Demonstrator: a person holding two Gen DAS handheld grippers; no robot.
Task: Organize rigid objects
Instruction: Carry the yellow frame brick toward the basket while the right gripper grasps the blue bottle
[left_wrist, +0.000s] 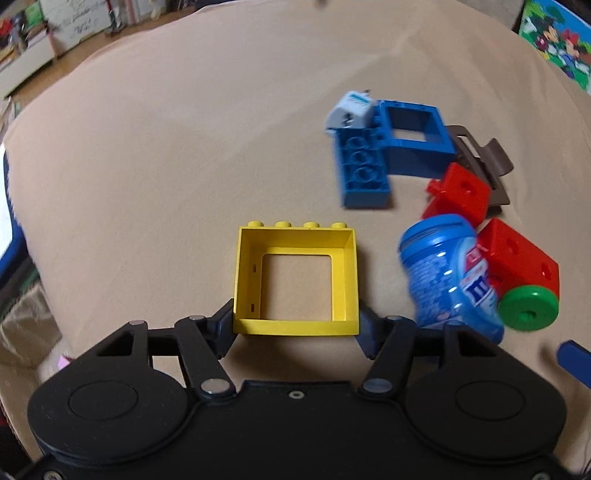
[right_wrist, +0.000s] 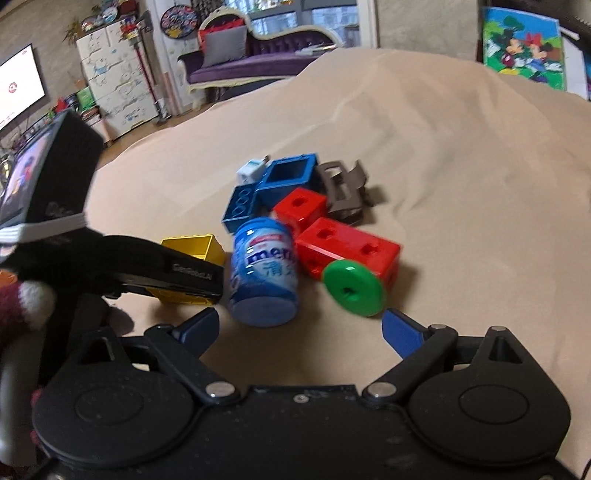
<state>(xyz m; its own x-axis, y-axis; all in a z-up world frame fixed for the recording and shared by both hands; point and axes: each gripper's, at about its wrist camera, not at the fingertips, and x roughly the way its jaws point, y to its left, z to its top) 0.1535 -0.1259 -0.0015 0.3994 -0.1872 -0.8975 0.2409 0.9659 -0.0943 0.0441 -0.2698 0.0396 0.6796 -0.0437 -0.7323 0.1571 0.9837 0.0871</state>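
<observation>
I hold the yellow frame block (left_wrist: 295, 280), low in the frame centre, between my left gripper (left_wrist: 295, 325) fingers, while my right gripper (right_wrist: 299, 328) waits wide open and empty before the blue bottle (right_wrist: 264, 273), which I judge to grasp next.

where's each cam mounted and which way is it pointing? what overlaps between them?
Left wrist: on the left gripper, looking forward and down along its fingers at the yellow window block between them; only its own linkage shows.
Right wrist: on the right gripper, looking forward and down at the blue bottle; open fingers and the left gripper's body show.
Shared: yellow block, bottle, green wheel, red and blue blocks, tan cloth.
</observation>
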